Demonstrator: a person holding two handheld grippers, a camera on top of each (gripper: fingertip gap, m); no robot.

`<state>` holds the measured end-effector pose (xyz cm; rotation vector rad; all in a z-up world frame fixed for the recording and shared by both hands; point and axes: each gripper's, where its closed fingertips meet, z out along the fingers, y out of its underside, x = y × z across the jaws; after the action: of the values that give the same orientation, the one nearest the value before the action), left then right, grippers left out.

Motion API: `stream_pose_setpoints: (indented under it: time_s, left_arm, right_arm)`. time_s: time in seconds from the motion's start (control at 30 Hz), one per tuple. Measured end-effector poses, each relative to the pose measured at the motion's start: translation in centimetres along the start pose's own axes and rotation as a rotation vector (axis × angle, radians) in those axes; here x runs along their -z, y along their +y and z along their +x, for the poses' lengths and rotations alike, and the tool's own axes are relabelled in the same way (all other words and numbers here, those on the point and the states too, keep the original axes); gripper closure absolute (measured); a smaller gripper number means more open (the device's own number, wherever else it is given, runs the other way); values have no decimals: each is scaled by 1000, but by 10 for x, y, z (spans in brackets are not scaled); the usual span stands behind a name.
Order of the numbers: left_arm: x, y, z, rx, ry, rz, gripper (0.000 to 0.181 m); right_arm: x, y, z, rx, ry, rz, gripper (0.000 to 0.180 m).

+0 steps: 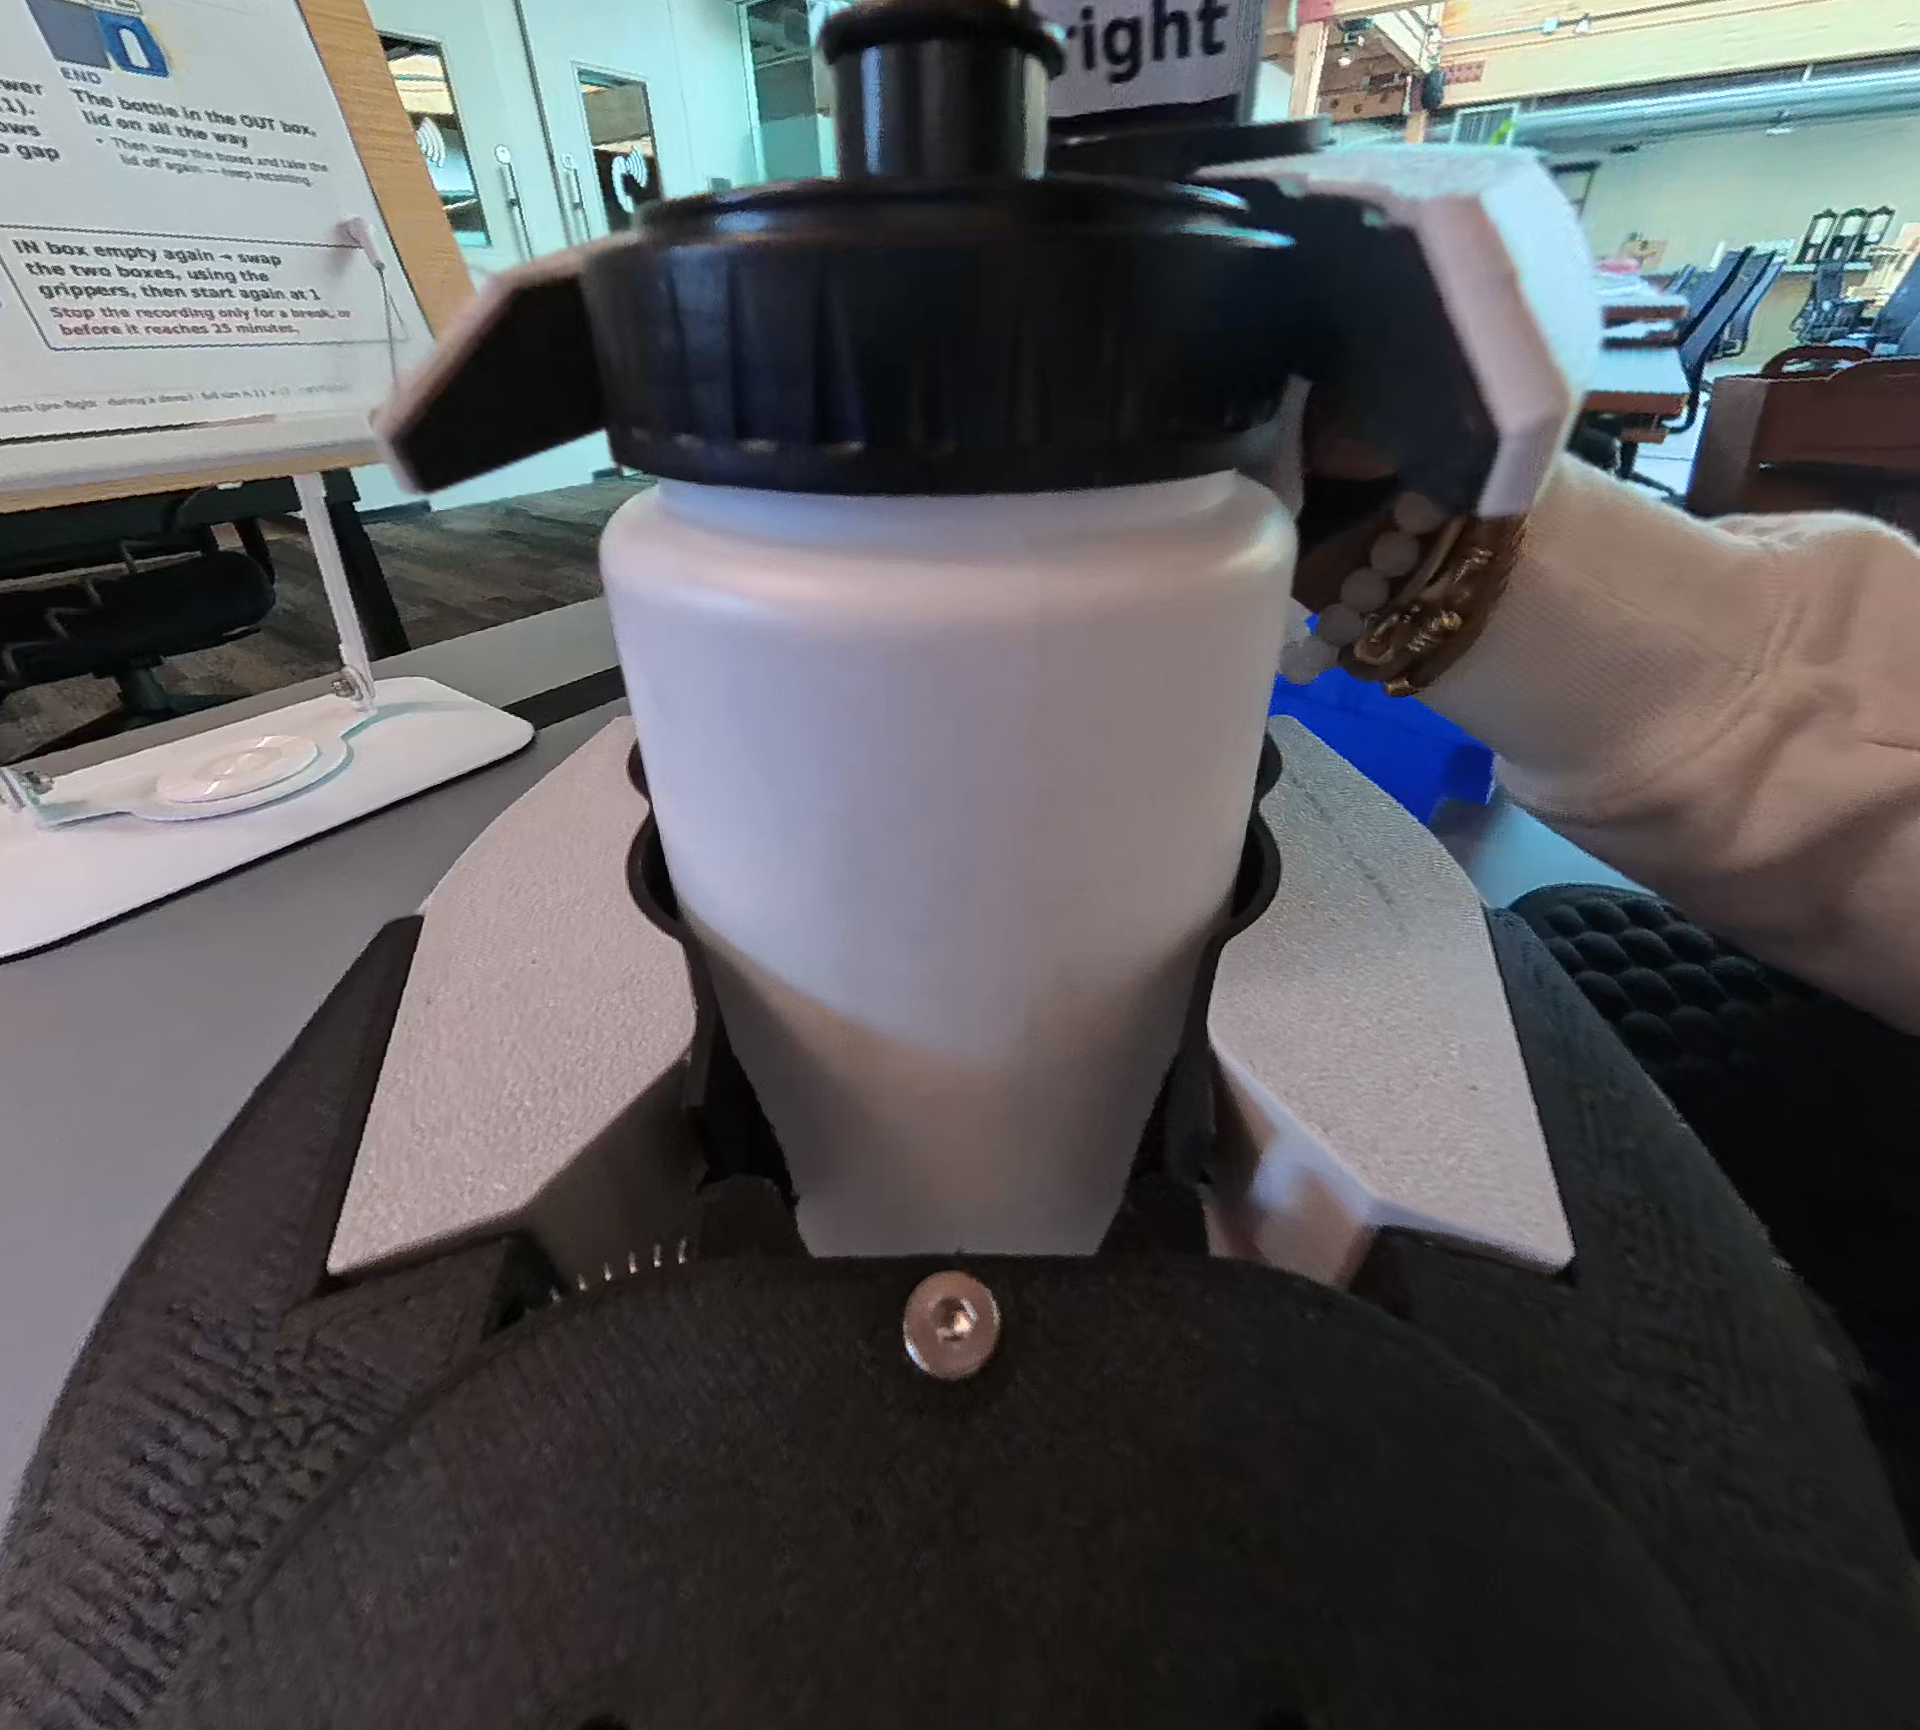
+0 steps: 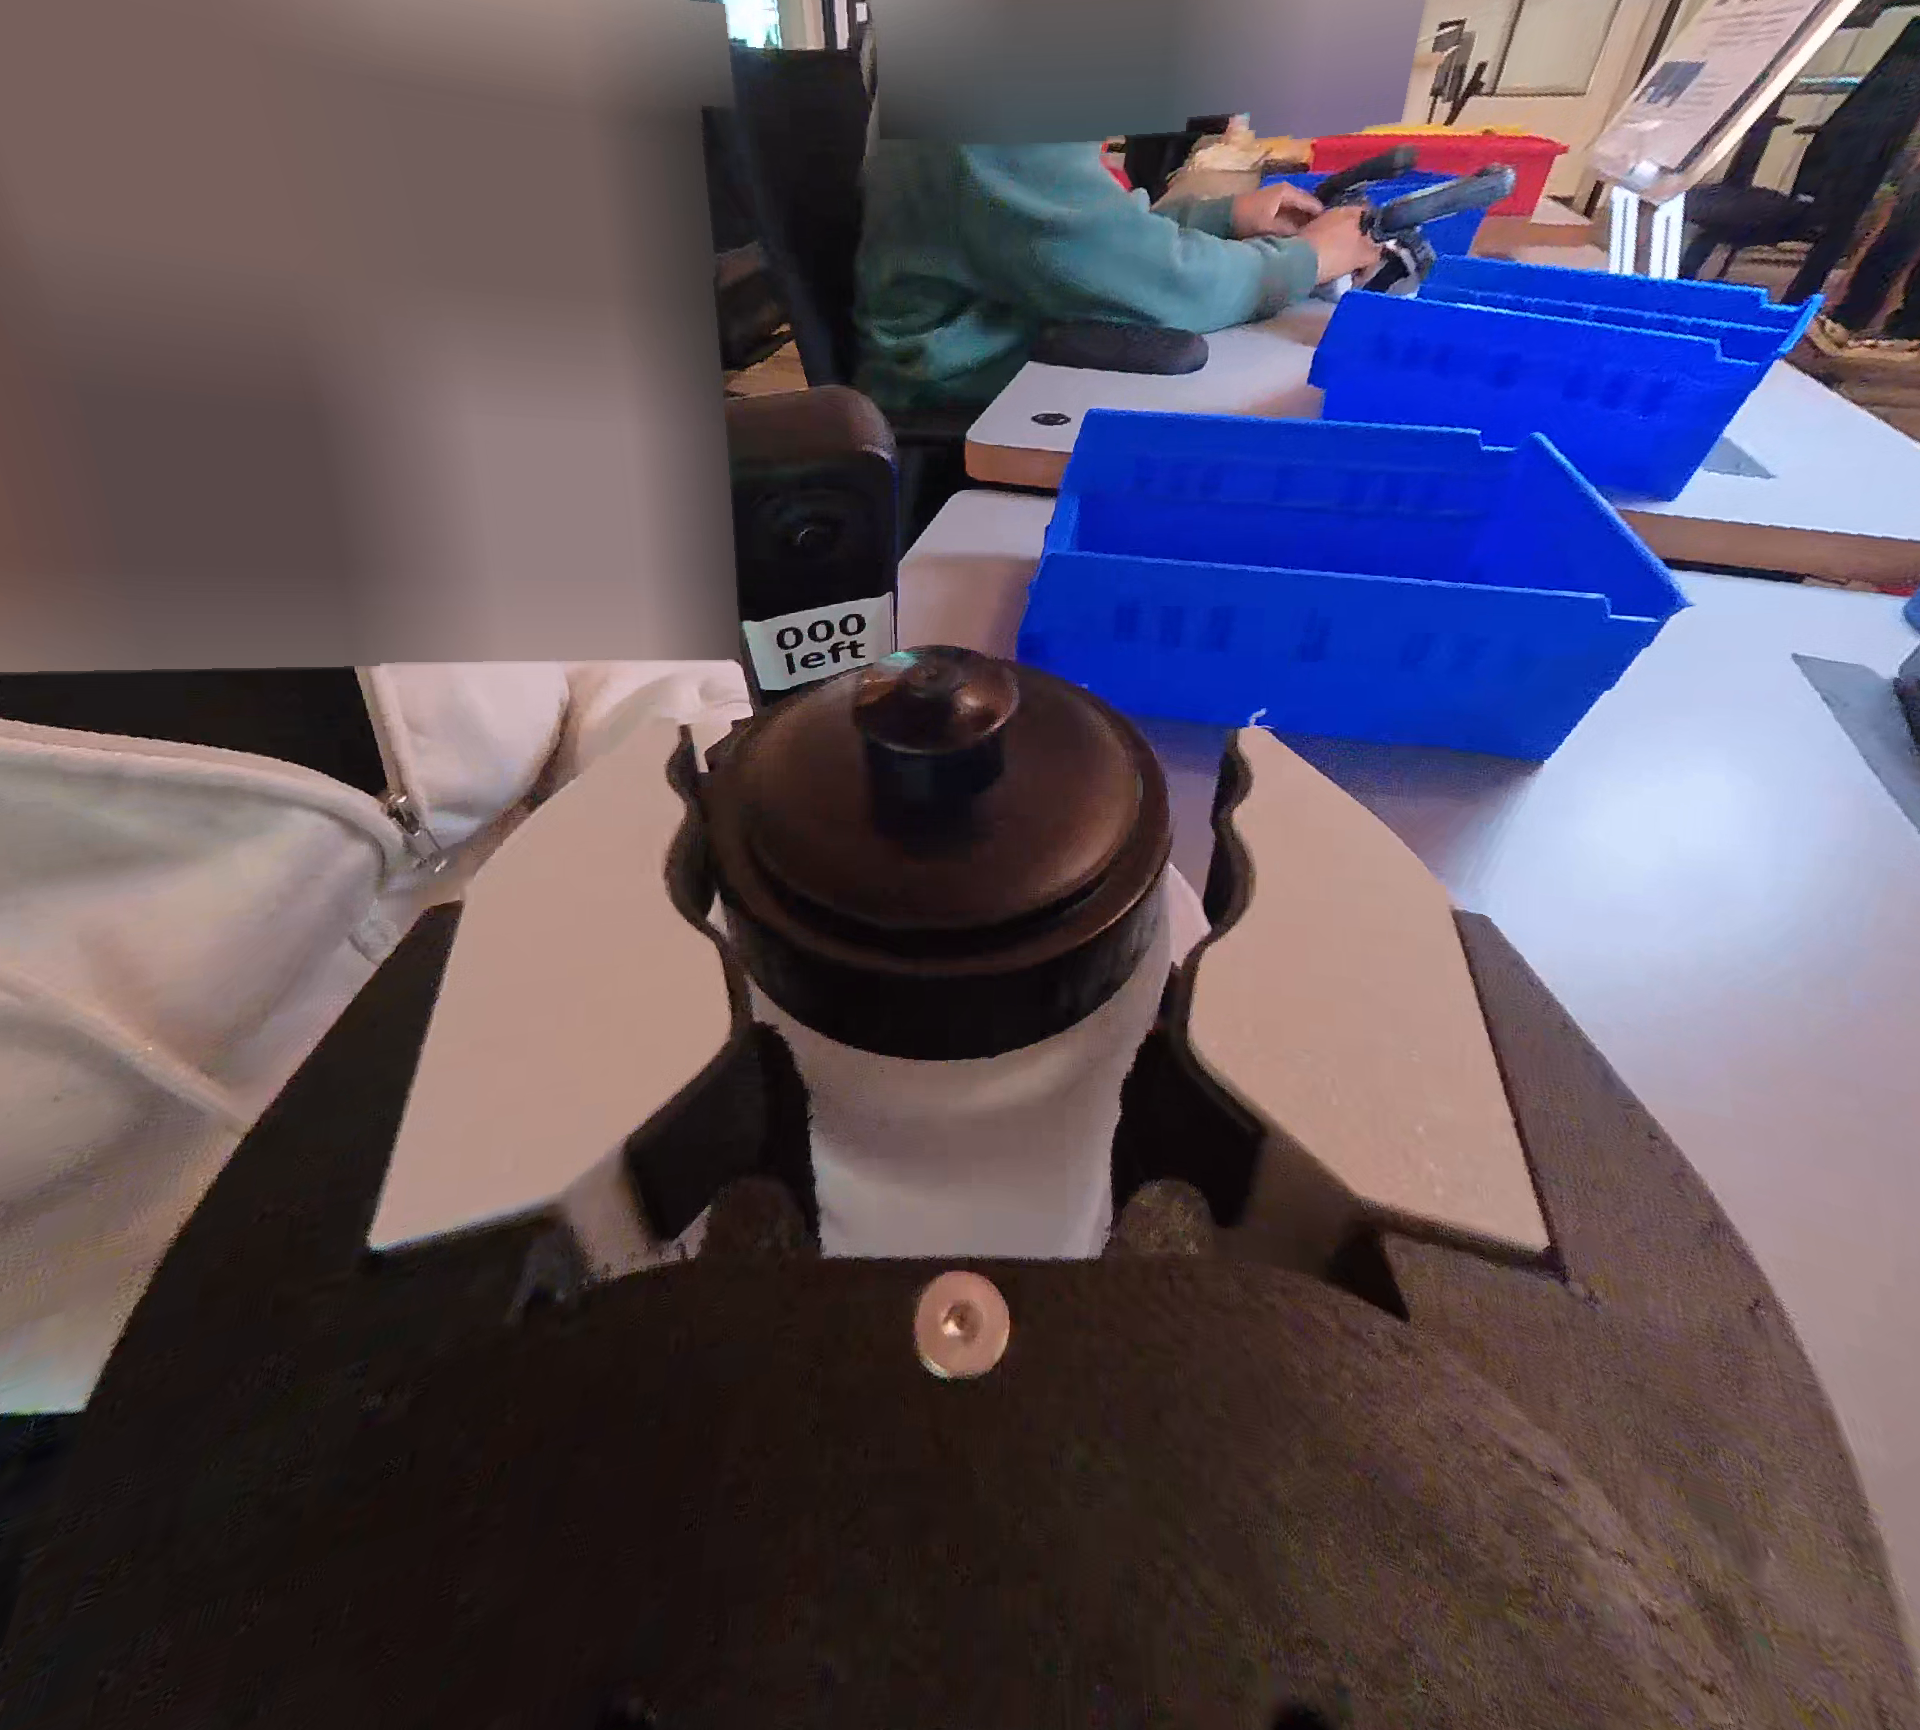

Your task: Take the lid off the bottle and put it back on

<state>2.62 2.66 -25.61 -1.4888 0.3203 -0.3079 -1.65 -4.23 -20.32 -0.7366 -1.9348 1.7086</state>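
A white bottle [image 1: 935, 745] stands upright between the fingers of my left gripper [image 1: 951, 745], which is shut on its body. A black ribbed lid [image 1: 935, 350] with a spout sits on the bottle's neck. My right gripper [image 1: 935, 371] reaches in from the far side, and its fingers [image 1: 488, 381] press the lid's two sides. In the right wrist view the lid [image 2: 935, 849] sits between the fingers of my right gripper [image 2: 961, 776], with the white bottle [image 2: 966, 1150] below it. The lid is slightly blurred.
The grey table [image 1: 156, 1057] bears an instruction sheet on a stand [image 1: 156, 122] at the left. Blue bins [image 2: 1340, 579] [image 2: 1558, 371] sit on the table to the right. A person in a green sleeve [image 2: 1039, 257] works at the adjoining table. The gap from one gripper's tips to the other's is roughly 8 cm.
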Motion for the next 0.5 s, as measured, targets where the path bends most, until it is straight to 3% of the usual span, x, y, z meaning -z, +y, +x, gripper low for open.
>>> stream_pose_setpoints:
  time_s: [0.03,0.17,0.4,0.5]
  left_arm:
    - [1,0,0,4,3,2,76]
    - [1,0,0,-5,-10,-2,76]
    - [1,0,1,-17,-34,-8,77]
    - [1,0,1,-8,-30,-7,77]
  right_arm:
    - [-1,0,-2,3,3,-9,94]
    - [0,1,5,-25,206,-7,94]
    - [13,2,22,-111,890,2,95]
    - [4,-1,18,52,858,-53,74]
